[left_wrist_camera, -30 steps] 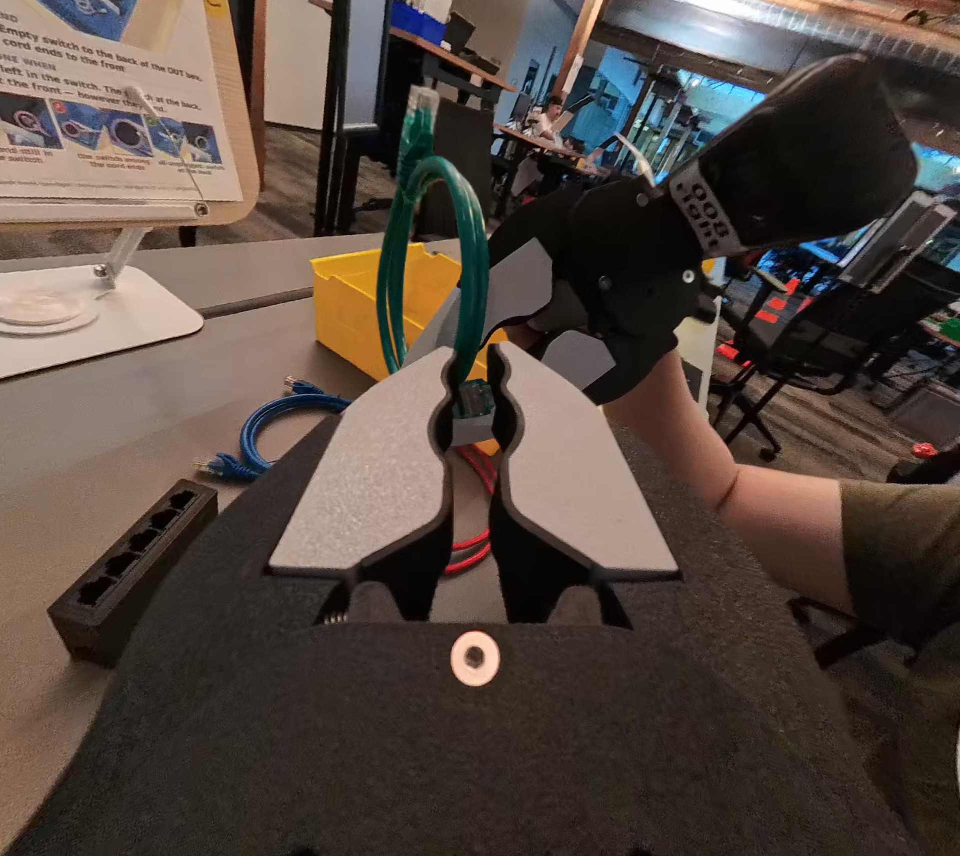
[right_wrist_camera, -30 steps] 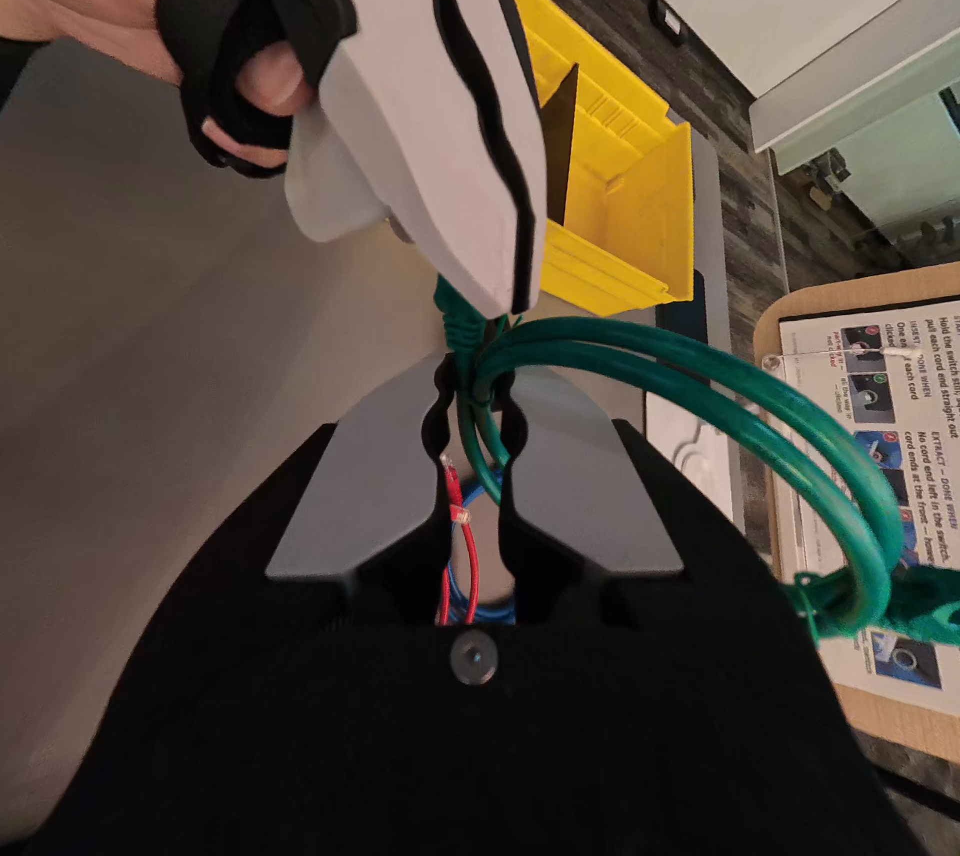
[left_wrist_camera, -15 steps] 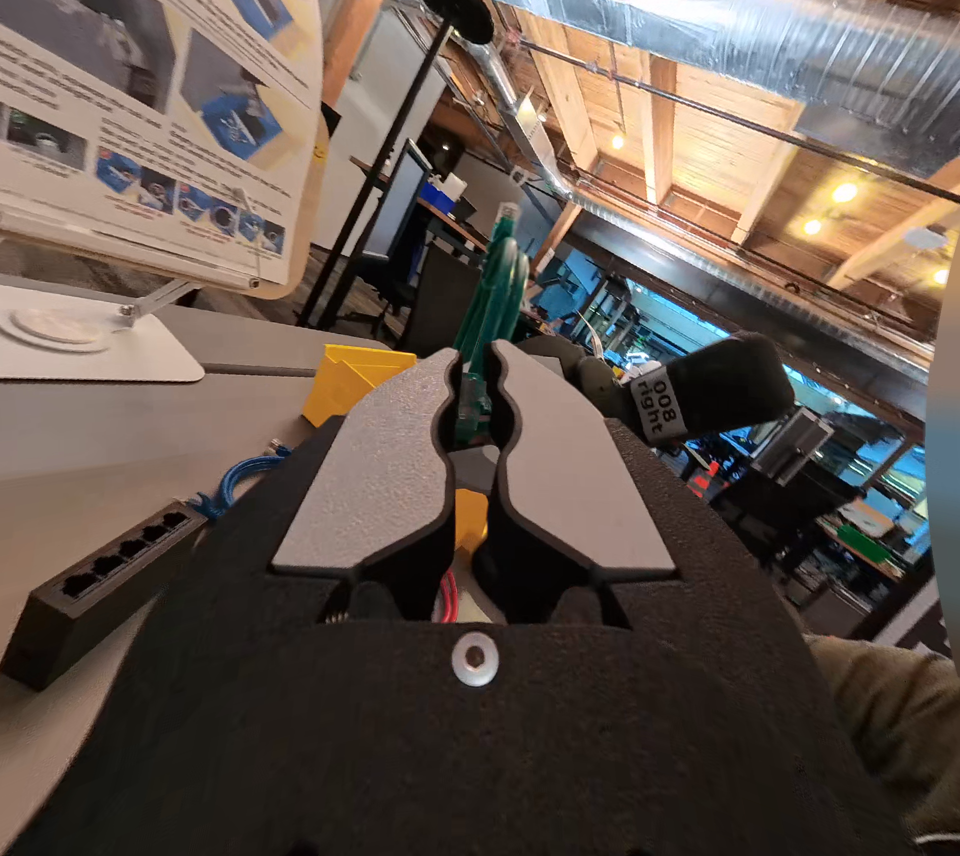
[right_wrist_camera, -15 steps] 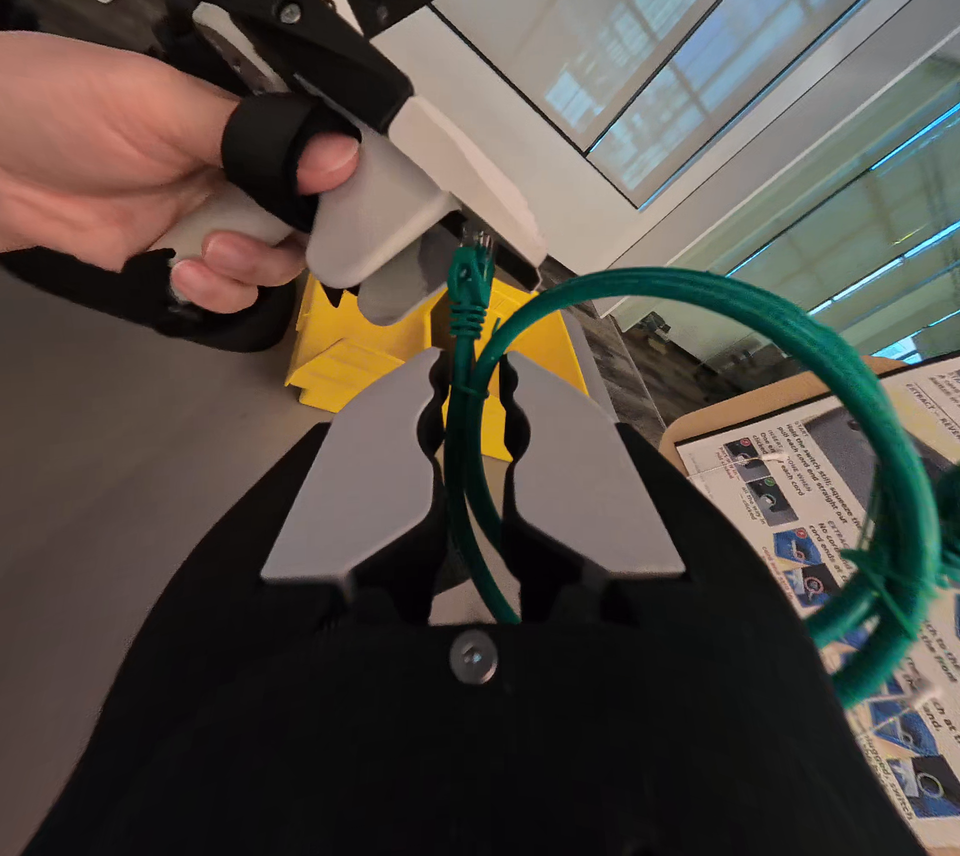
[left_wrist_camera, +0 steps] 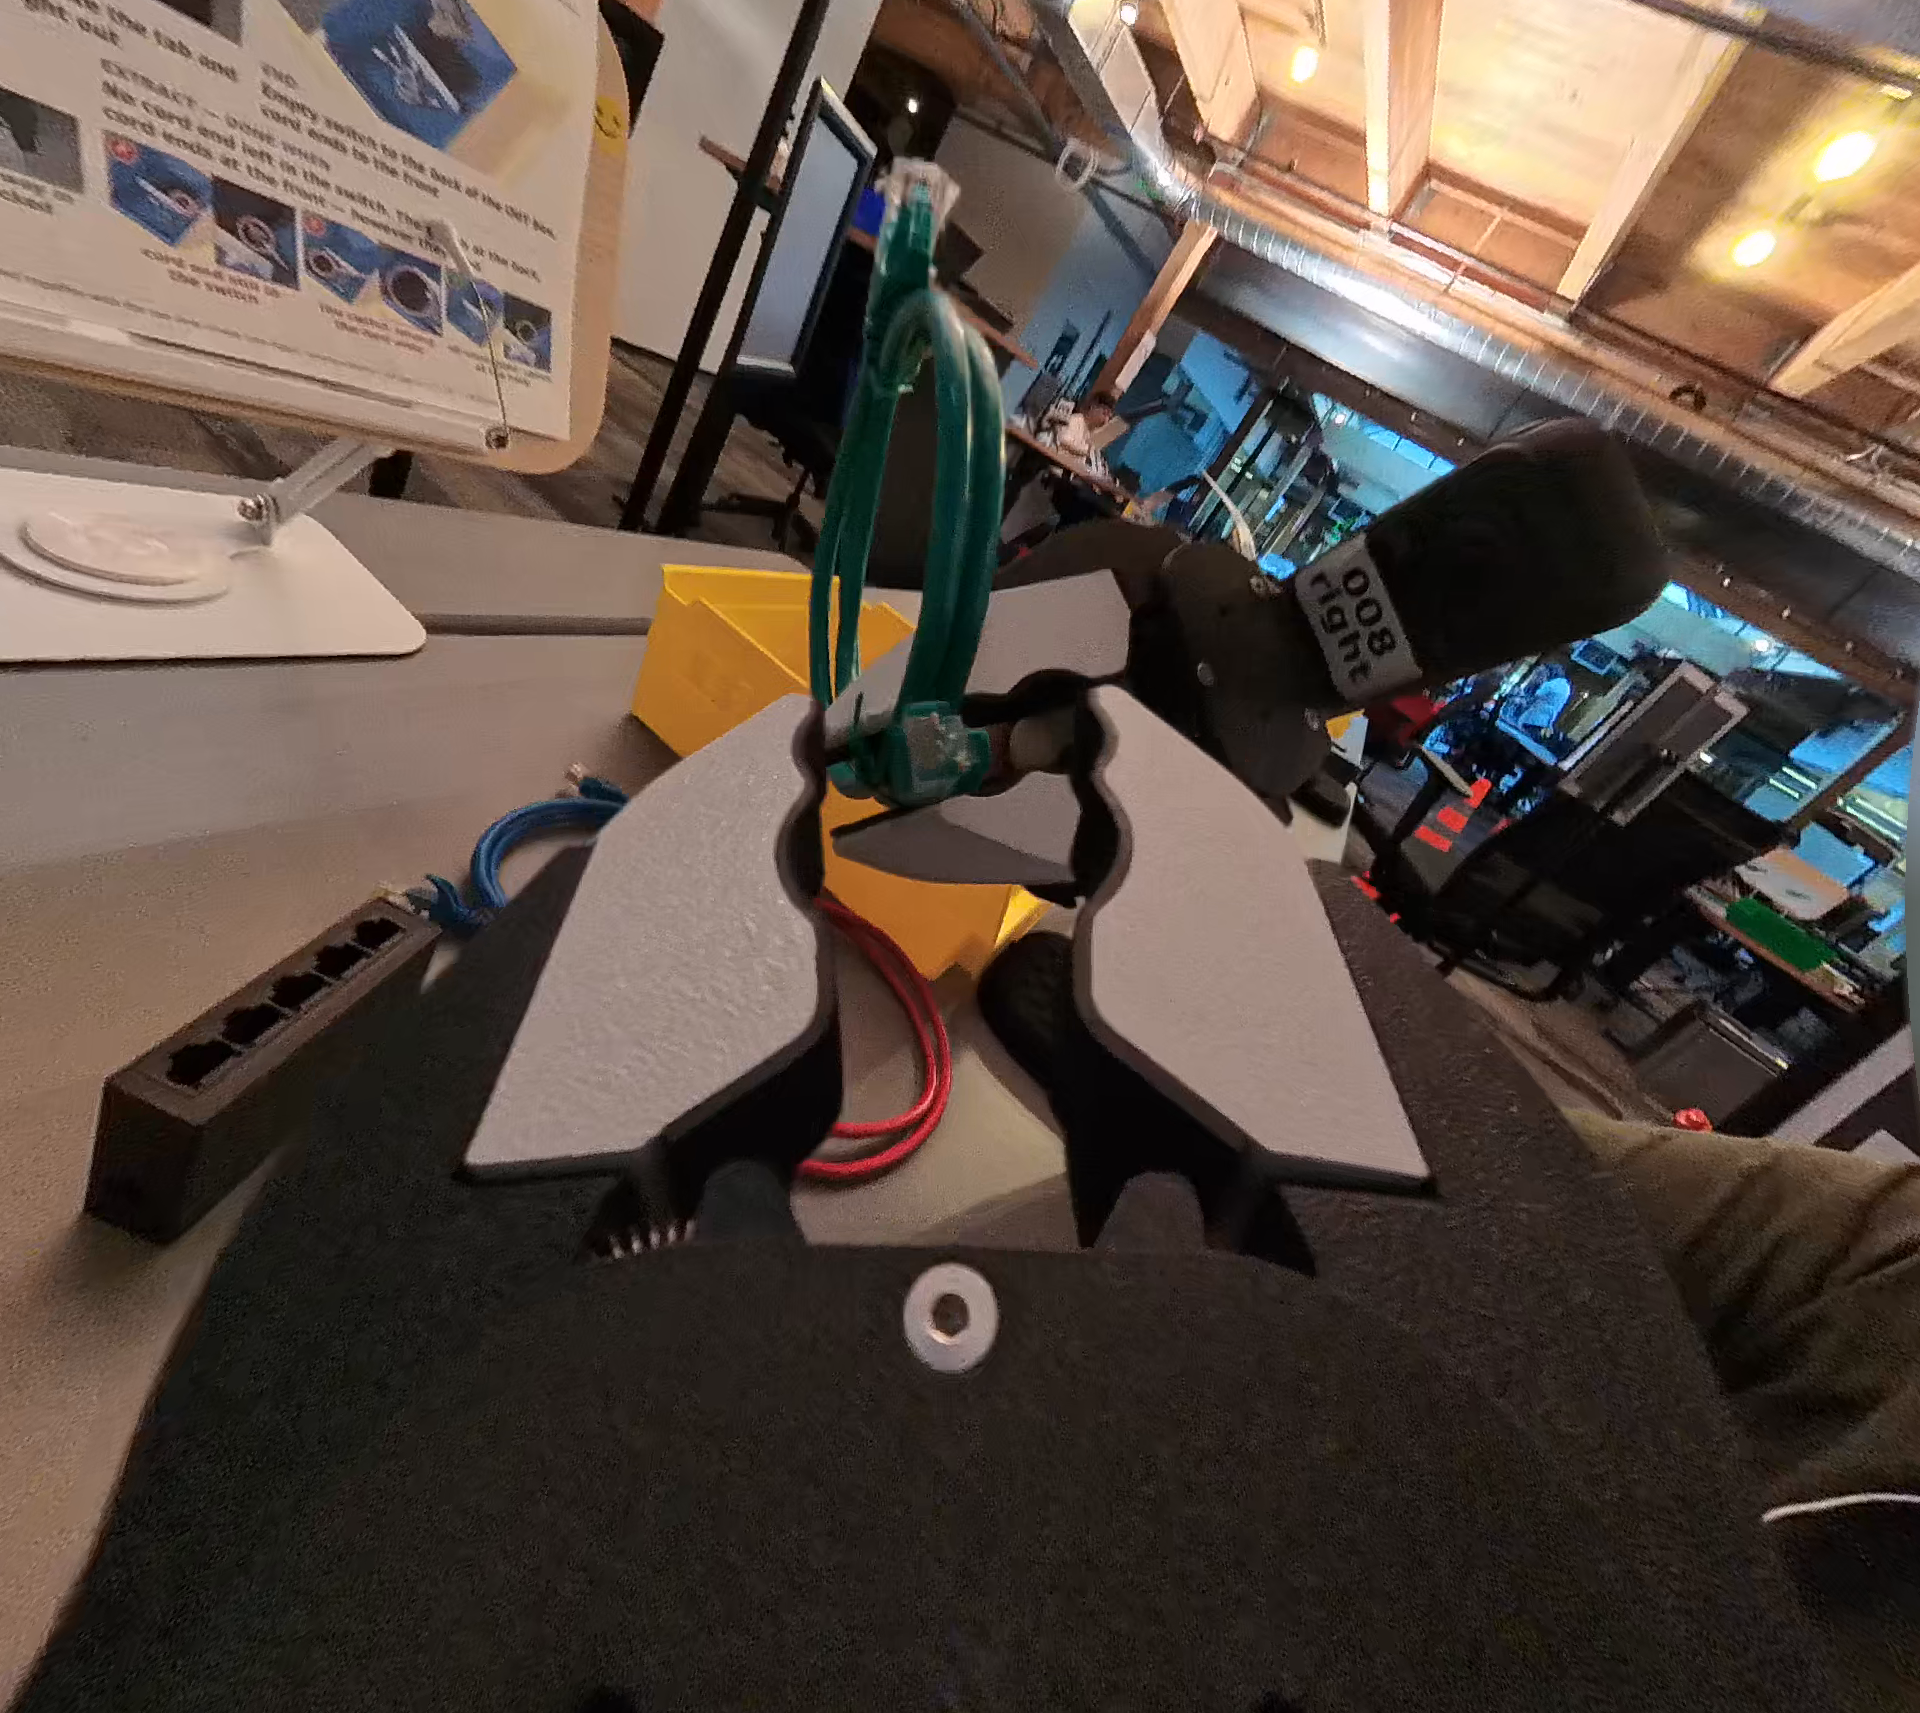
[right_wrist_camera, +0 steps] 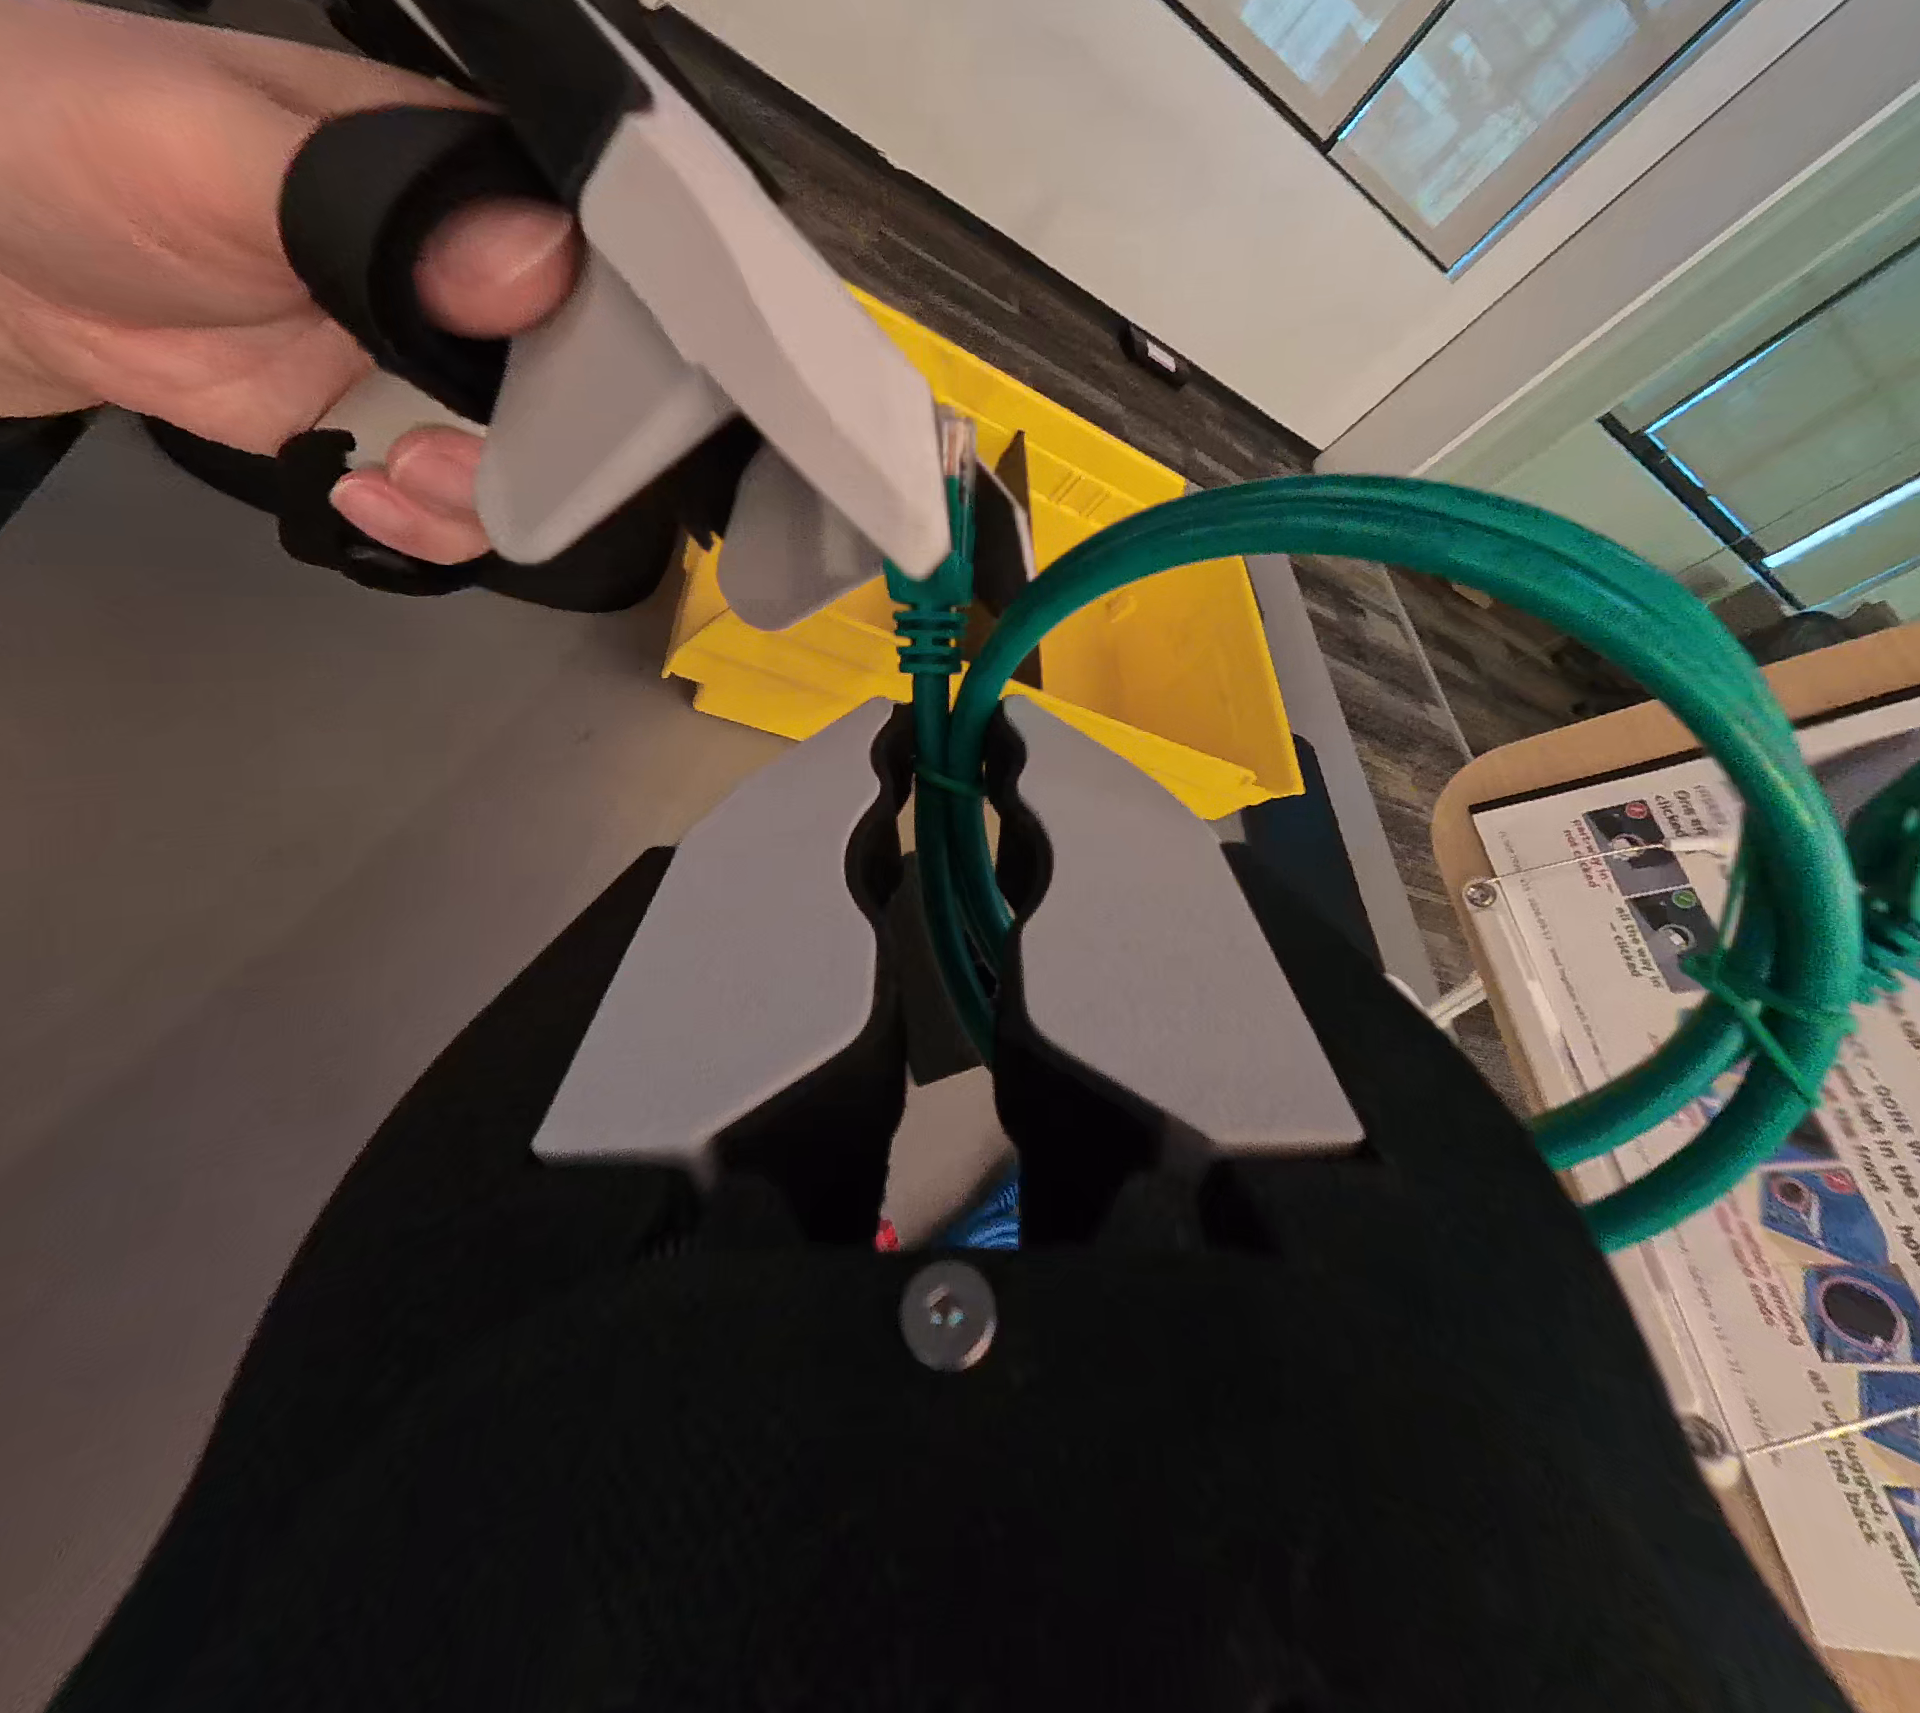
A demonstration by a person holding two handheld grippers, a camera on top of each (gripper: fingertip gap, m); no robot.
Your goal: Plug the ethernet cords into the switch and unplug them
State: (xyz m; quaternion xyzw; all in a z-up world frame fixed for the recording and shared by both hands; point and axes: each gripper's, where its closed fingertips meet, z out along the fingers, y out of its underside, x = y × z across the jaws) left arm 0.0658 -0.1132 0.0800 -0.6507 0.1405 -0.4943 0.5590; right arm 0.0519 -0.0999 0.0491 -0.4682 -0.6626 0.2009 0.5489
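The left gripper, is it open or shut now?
Open. In the left wrist view the left gripper has a wide gap between its fingers, and the plug of the green cord sits in that gap, touching at most one finger.

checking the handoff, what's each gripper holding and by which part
Right gripper pinches the green ethernet cord on its cable just behind one plug. Left gripper is open, holding nothing.

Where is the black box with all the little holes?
The black switch sits on the grey table at the lower left of the left wrist view, just left of the left hand-held gripper, with the blue cord behind it.
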